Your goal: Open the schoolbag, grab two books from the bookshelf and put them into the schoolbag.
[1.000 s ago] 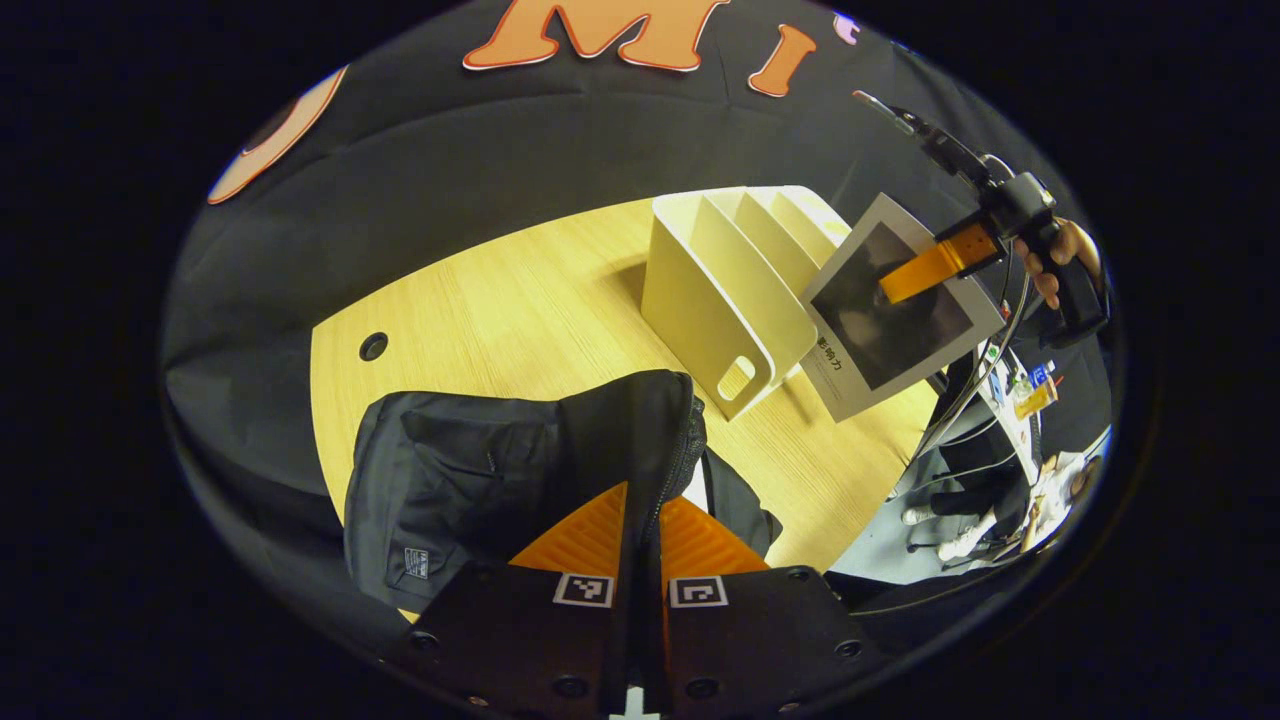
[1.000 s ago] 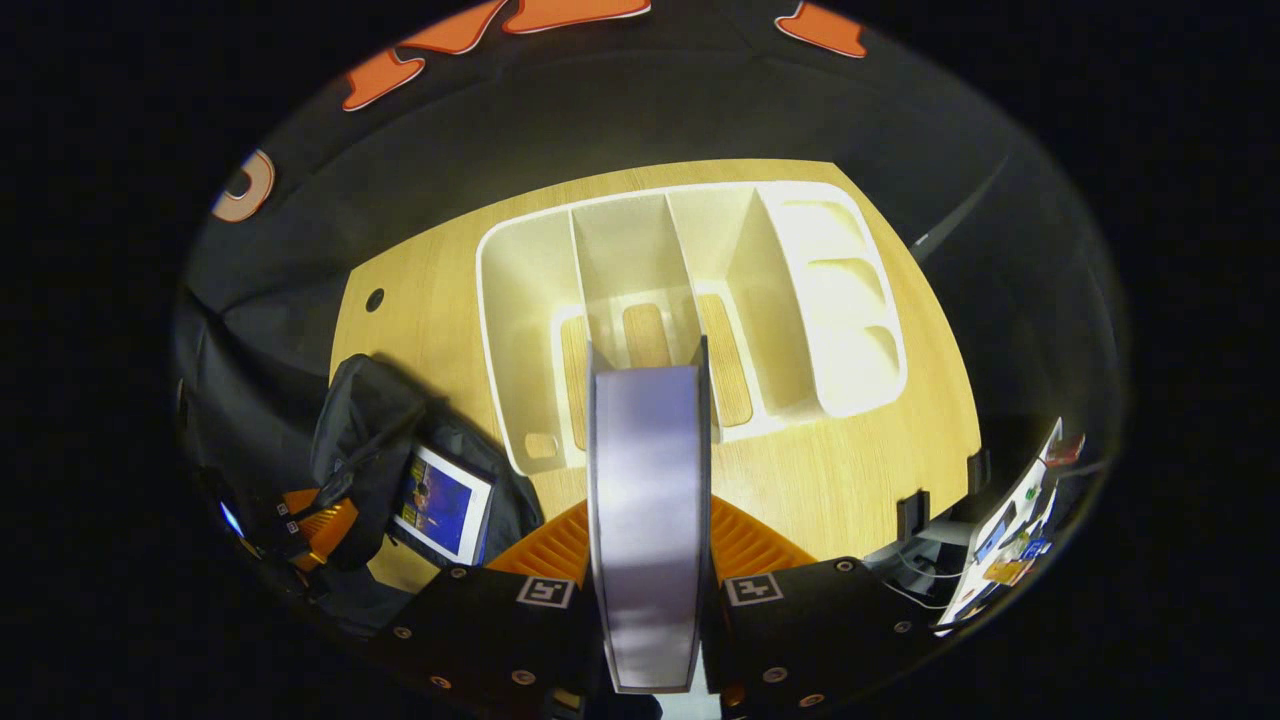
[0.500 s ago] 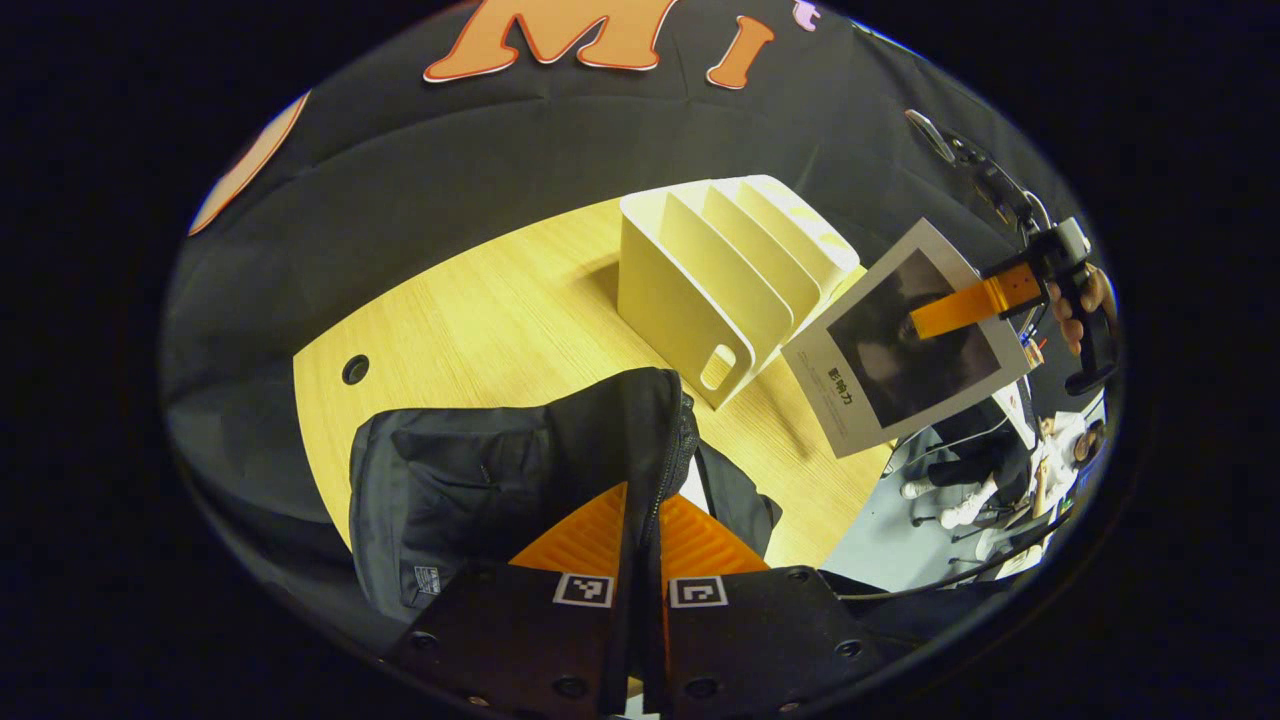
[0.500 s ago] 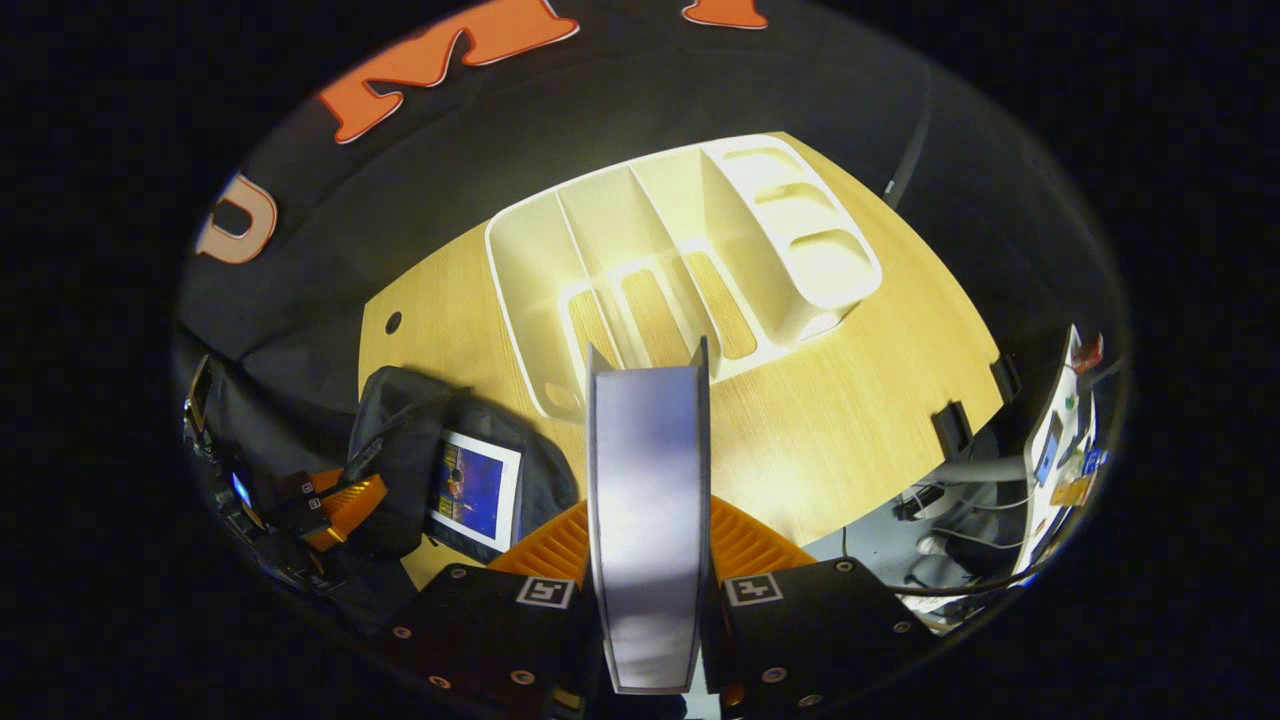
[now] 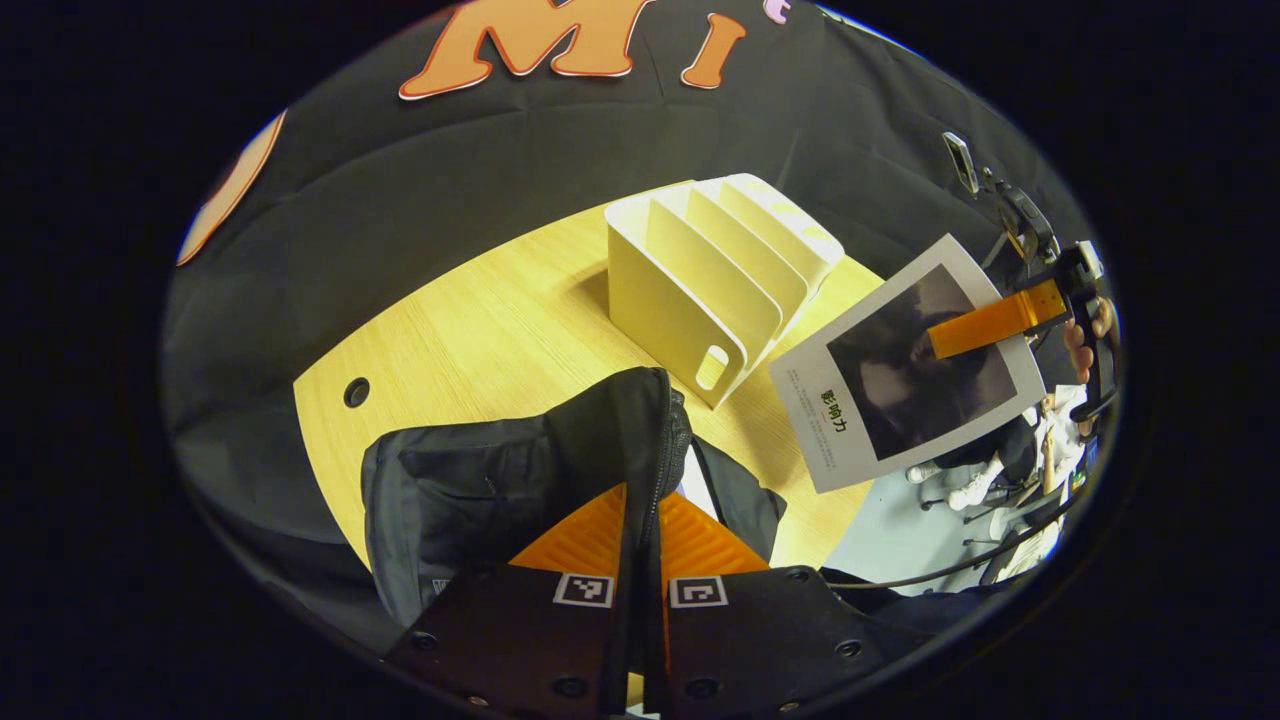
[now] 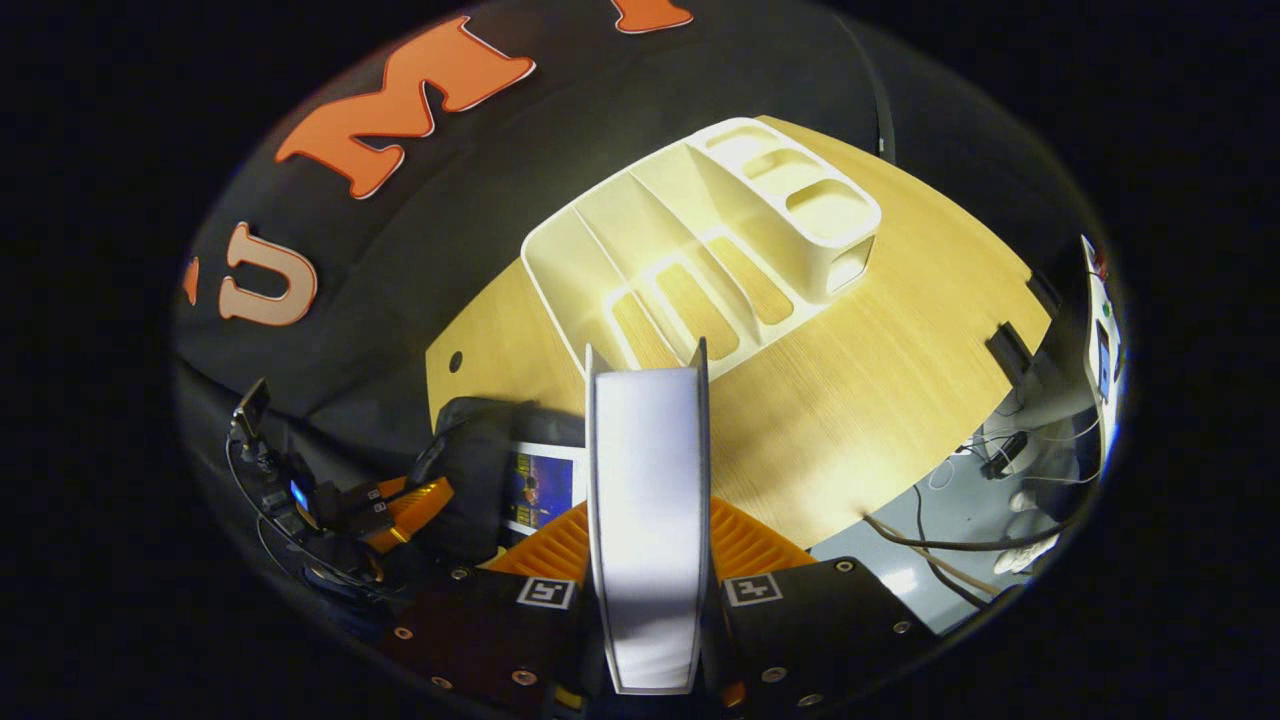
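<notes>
While my left fingers (image 5: 640,510) pinched the bag (image 5: 500,480) rim open, my right fingers (image 6: 648,530) clamped a book (image 6: 648,520) aloft, spine upright, the bag opening lying down-left of it.

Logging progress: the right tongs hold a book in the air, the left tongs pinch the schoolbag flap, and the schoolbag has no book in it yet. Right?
Not quite: the schoolbag already holds a blue-covered book, seen in the right gripper view. The rest stands: the right tongs hold a book in the air, and the left tongs pinch the flap.
</notes>
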`<state>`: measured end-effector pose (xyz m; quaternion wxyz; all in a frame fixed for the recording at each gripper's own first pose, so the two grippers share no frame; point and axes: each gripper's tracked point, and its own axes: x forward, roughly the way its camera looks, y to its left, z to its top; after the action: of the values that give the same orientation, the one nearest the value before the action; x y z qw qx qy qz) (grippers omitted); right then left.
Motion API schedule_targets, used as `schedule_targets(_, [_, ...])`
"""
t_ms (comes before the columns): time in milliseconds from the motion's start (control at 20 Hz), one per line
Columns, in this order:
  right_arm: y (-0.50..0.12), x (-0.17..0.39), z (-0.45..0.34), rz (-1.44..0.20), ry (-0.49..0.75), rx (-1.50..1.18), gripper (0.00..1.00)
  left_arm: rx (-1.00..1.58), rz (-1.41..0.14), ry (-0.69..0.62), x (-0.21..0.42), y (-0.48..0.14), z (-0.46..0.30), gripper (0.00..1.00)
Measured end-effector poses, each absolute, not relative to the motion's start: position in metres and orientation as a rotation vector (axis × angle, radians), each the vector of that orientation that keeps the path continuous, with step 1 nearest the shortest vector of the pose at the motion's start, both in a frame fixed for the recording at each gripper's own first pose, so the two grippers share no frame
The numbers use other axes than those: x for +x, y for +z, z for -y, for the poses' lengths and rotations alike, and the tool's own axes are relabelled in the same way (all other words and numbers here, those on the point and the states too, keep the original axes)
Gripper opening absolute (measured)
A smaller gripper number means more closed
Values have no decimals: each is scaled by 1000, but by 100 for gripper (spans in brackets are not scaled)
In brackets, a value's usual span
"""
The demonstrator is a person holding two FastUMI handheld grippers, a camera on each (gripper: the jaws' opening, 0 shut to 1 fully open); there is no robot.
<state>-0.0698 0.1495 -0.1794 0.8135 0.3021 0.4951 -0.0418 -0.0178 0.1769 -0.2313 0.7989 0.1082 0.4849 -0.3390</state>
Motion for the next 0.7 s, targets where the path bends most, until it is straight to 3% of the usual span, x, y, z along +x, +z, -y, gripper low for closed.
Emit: schedule_targets(700, [-190,-72,-229,-912,164,877,40,245,-1022,-743,-15,-223,-175,6])
